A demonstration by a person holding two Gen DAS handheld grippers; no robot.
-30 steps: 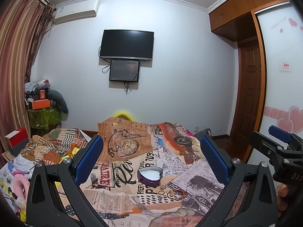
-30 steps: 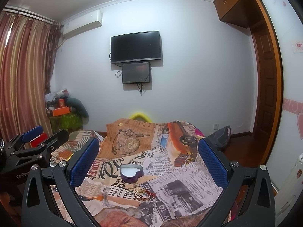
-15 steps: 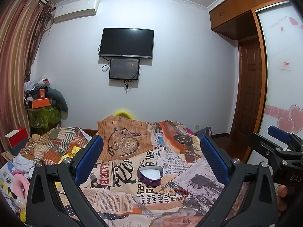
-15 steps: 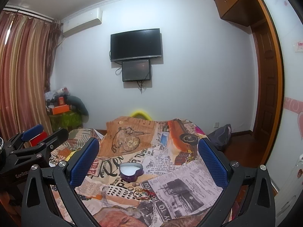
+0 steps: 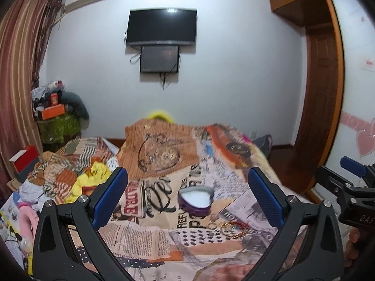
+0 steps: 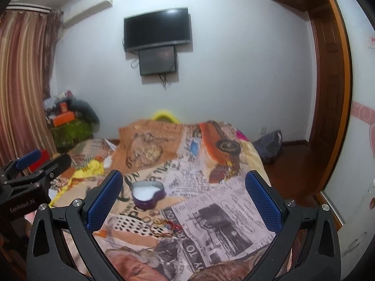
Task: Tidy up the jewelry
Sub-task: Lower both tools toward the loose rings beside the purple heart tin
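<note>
An open heart-shaped purple box (image 5: 196, 201) with a white lining sits on the newspaper-print bed cover (image 5: 145, 236). Just in front of it lies a small pile of jewelry (image 5: 228, 226): gold rings and red and gold bangles. Box (image 6: 147, 193) and jewelry (image 6: 167, 227) also show in the right wrist view. My left gripper (image 5: 187, 201) is open and empty, held above the bed short of the box. My right gripper (image 6: 184, 201) is open and empty, to the right of the left one. Each gripper shows at the edge of the other's view.
Crumpled clothes and a yellow toy (image 5: 91, 178) lie on the bed's left side. A cluttered side table (image 5: 58, 121) stands by the curtain. A TV (image 5: 161, 27) hangs on the far wall. A wooden door (image 5: 321, 89) and a dark bag (image 6: 269, 147) are at the right.
Both grippers have moved forward and dipped slightly toward the bed, so the box and jewelry sit higher between the fingers. Both stay open and empty.
</note>
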